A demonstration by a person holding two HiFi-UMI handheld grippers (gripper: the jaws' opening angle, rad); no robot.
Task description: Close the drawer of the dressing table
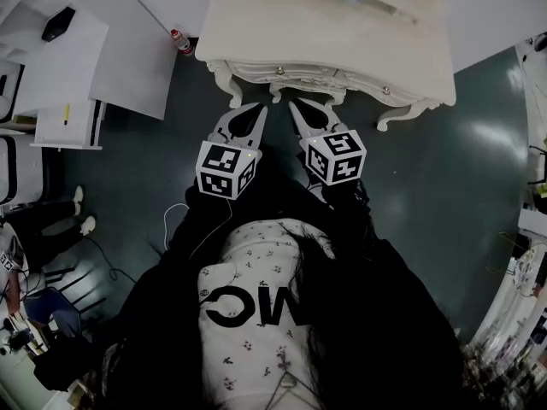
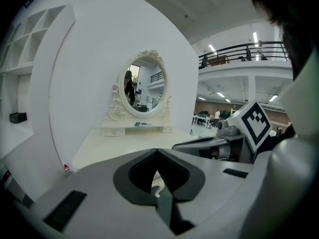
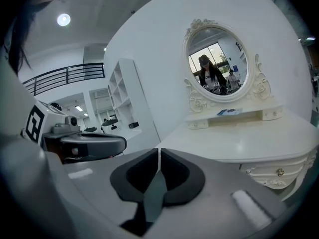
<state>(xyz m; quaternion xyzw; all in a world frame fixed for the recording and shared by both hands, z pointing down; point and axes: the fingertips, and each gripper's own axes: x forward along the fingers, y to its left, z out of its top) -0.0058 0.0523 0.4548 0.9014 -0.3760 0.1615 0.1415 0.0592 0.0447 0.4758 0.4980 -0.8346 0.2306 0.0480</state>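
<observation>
Down at the front of the dressing table (image 1: 342,32) we have both tools side by side. The left gripper (image 1: 259,108) and the right gripper (image 1: 296,103) point their tips at the carved front apron, close in by the middle of it. From the head view I can't tell whether either tip touches the wood. Over to the left gripper view: the left gripper (image 2: 157,156) has its dark jaws drawn together with only a sliver of light between them, and nothing is held there. The right gripper view tells the same story: the right gripper (image 3: 159,156) has its jaws pressed to a thin slit and is empty. And the drawer (image 1: 363,84)? Its knobbed front sits level with the rest of the apron under the pale tabletop, to the right of both tools. From the right gripper's side, the drawer (image 3: 279,172) shows its small knob, with the front flush in the frame. Up on the table stands the oval mirror (image 3: 218,63) in its scrolled white frame, and a blue card (image 3: 230,111) lies on the little shelf beneath it. A red-capped bottle (image 1: 179,41) stands on the dark floor (image 1: 461,186) by the table's left corner, and white shelving (image 1: 68,67) stands further left.
</observation>
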